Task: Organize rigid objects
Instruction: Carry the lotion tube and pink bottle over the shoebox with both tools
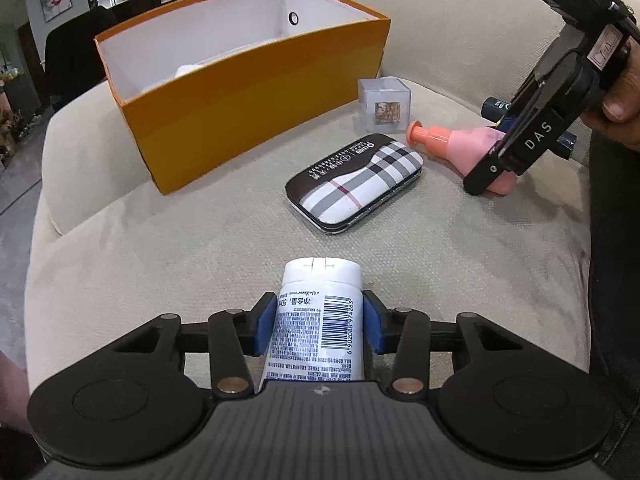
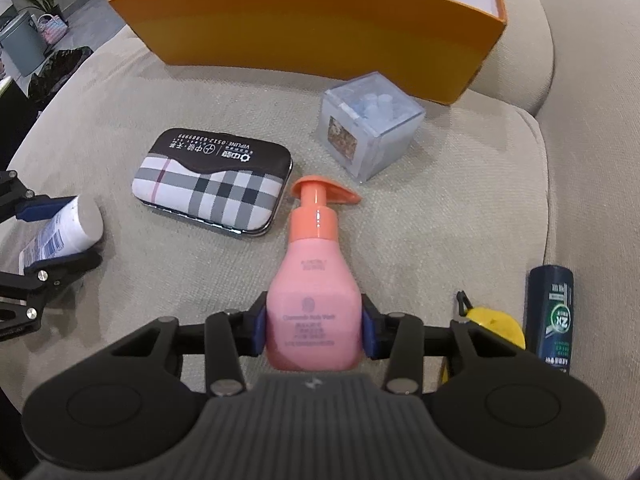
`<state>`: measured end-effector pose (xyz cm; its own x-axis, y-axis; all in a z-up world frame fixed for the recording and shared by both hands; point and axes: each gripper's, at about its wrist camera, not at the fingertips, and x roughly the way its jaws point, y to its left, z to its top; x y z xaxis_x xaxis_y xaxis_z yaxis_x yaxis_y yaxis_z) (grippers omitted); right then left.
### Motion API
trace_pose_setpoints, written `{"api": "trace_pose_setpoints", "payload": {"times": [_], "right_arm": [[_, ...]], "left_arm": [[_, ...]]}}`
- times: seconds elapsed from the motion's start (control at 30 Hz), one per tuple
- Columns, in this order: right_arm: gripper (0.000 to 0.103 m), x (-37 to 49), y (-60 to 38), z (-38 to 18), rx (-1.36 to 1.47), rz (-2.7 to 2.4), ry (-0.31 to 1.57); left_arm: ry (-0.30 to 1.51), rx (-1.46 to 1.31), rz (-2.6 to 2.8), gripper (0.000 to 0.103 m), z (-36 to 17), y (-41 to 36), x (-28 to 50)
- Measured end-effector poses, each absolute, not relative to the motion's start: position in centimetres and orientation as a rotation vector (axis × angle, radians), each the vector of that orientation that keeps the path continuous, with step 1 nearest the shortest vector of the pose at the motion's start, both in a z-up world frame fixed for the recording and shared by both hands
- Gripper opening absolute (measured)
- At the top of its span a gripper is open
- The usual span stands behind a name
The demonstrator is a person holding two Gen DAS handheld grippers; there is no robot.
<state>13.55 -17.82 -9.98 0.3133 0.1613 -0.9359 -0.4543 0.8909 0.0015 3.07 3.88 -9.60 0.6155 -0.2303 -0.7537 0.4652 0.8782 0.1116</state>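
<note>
On sofa cushion (image 1: pixel 200 240): left gripper (image 1: pixel 320 320) fingers clamp white tube (image 1: pixel 320 304), right gripper (image 2: pixel 316 330) fingers clamp pink pump bottle (image 2: pixel 314 300) — neither boxed yet. Orange box (image 1: pixel 248 120) nr empty; plaid case (image 1: pixel 352 184), clear cube (image 1: pixel 380 100), dark bottle (image 2: pixel 550 320) left.

- Orange box (image 2: pixel 320 36): top open, nothing over the mouth; a hand could come in from above.
- In front of box: bare cushion (image 1: pixel 160 264) strip, clear on the plaid case (image 2: pixel 212 184) side.
- Clear cube (image 2: pixel 370 136) sits just beside the box's front wall, near one corner; blocks a low approach there.
- Plaid case lies flat, well in front of box; easy to pass over.
- Dark bottle (image 2: pixel 550 320) and yellow item (image 2: pixel 500 326) far from box, at cushion edge.
</note>
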Motion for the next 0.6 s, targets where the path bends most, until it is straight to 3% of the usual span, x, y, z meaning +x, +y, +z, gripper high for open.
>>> {"api": "trace_pose_setpoints", "payload": {"times": [0.6], "right_arm": [[0.044, 13.2, -18.6, -4.3, -0.200, 0.426, 1.065]], "left_arm": [[0.654, 0.272, -0.360, 0.051, -2.0, 4.2, 6.6]]}}
